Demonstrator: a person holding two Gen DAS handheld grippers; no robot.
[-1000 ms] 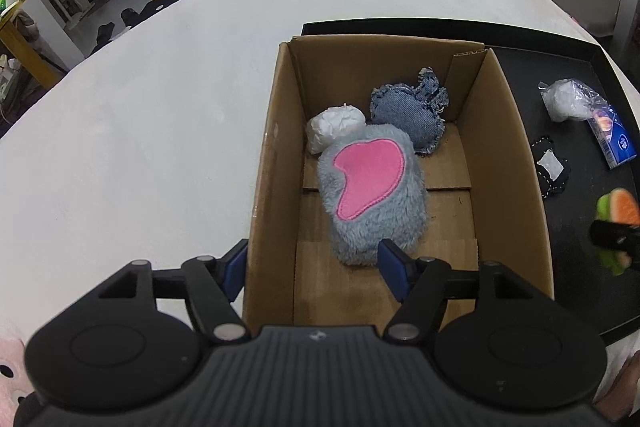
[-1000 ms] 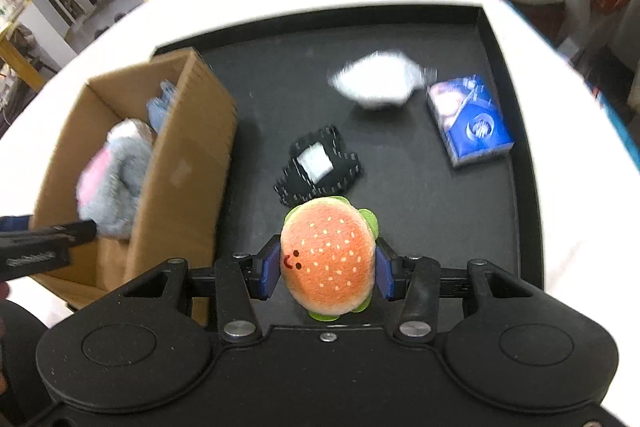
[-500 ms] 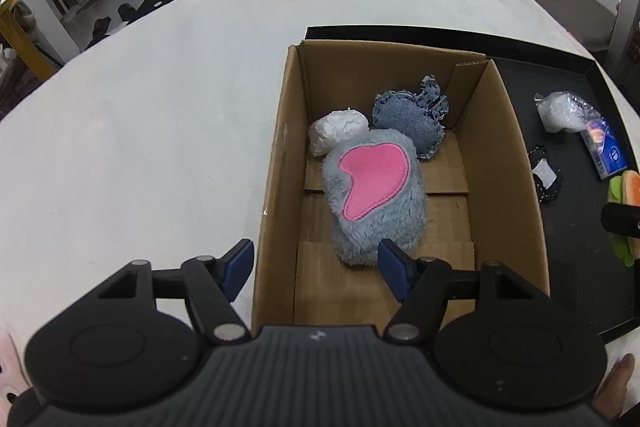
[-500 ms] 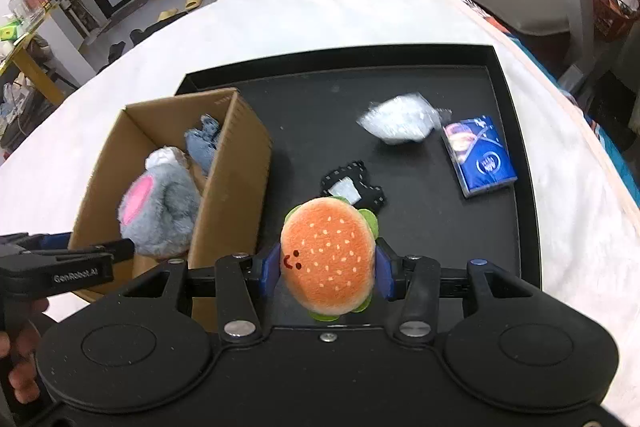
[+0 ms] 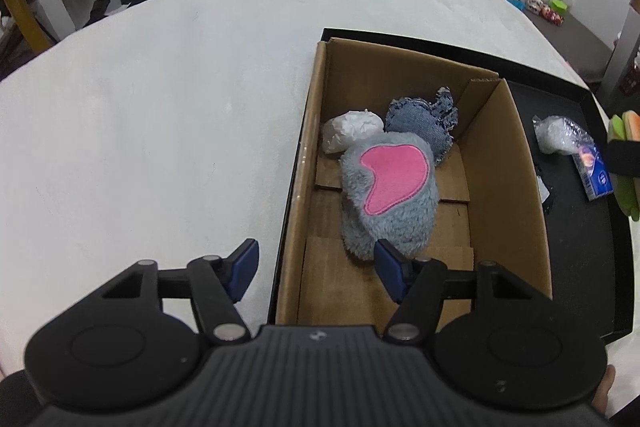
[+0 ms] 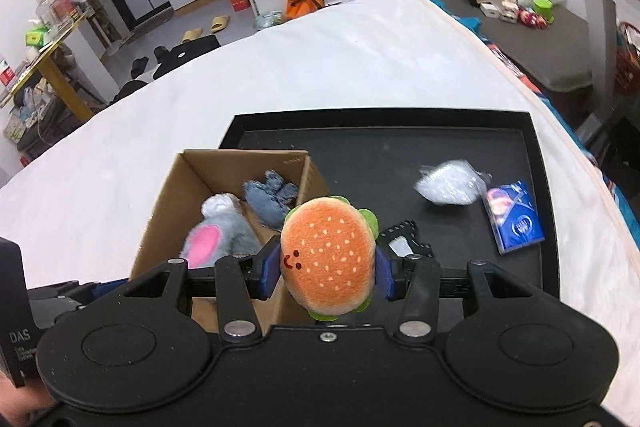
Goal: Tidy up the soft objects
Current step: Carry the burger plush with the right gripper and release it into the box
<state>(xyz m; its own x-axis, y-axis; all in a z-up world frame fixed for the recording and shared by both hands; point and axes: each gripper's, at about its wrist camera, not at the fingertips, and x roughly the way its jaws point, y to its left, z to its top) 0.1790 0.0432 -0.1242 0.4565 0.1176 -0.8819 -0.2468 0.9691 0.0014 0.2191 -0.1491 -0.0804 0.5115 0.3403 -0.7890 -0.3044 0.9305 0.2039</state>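
My right gripper [image 6: 326, 273] is shut on a plush burger [image 6: 329, 255] and holds it in the air above the right wall of the cardboard box [image 6: 160, 219]. In the left wrist view the box [image 5: 520, 187] holds a grey and pink plush [image 5: 390, 187], a denim pouch [image 5: 424, 121] and a white wad [image 5: 352, 129]. My left gripper [image 5: 316, 267] is open and empty, over the box's near left corner. The burger [image 5: 628, 131] shows at that view's right edge.
The box stands in a black tray [image 6: 536, 155] on a white bed. The tray also holds a clear plastic bag [image 6: 448, 181], a blue tissue pack [image 6: 514, 223] and a black lace pouch [image 6: 404, 239]. Room clutter lies beyond the bed.
My right gripper has risen and moved left with the burger, from above the tray floor to over the box's right wall. My left gripper has drawn back and to the left a little.
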